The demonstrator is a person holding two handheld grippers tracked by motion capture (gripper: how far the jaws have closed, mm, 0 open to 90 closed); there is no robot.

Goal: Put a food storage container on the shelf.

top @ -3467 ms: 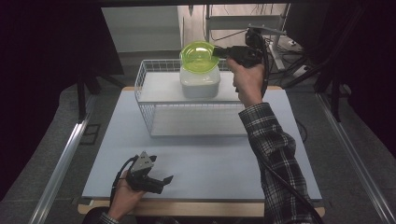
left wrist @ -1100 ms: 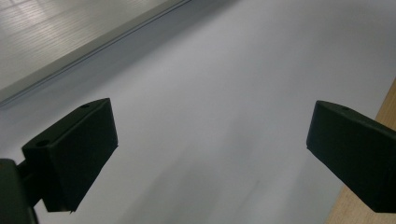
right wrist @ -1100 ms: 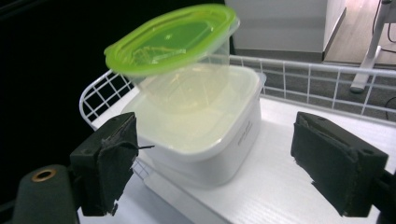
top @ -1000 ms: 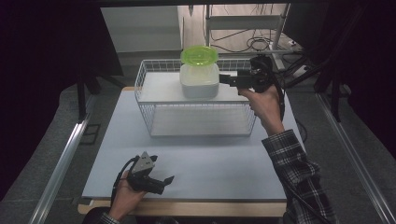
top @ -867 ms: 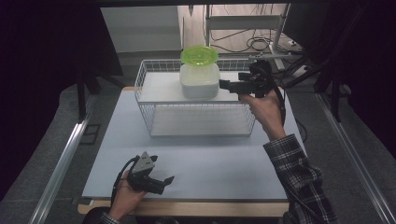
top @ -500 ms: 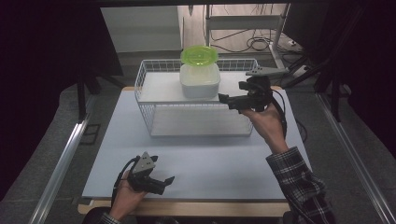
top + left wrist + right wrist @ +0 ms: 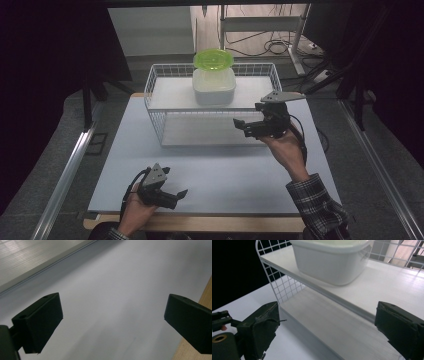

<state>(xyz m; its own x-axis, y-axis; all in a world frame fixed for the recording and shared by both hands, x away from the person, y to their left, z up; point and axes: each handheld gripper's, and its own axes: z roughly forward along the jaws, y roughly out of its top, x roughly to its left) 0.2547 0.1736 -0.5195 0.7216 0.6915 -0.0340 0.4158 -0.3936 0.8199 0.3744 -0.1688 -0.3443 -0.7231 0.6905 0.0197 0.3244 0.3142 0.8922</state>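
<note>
A white wire rack stands at the back of the pale mat. On its upper shelf sits a white square tub with a lime-green bowl resting on top. My right gripper hangs in front of the rack's right half, pointing left at it. Its jaws have just been opening and stand wide with nothing between them. My left gripper rests low near the table's front edge, open and empty over bare mat.
A wooden strip runs along the table's front edge. Metal rails lie on the floor at the left and right. A metal frame with cables stands behind the rack.
The right gripper let go of the green bowl on the tub, then drew back from the upper shelf, down and toward the person. The left gripper has stayed put.
</note>
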